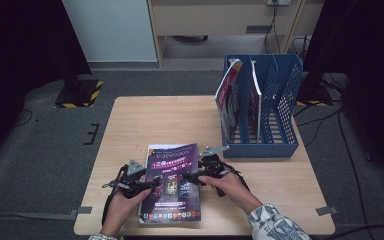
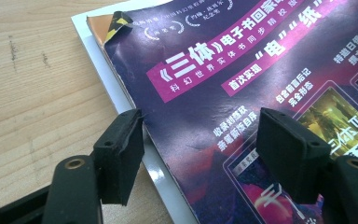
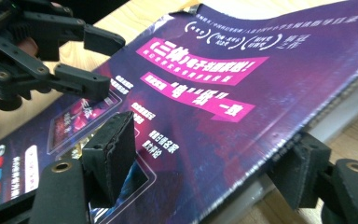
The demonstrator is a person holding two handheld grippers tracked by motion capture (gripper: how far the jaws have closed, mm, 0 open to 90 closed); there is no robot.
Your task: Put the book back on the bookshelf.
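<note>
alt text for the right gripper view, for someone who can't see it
A purple magazine with pink banners has its spine edge between the two black jaws of the right hand-held gripper, lifted off a white booklet on the wooden table. The left hand-held gripper hovers over the cover at upper left.

The purple magazine [image 1: 172,183] with pink banners is lying face up near the surface's front edge. It's sitting on a white sheet [image 2: 135,105], with its right edge lifting slightly.
</note>
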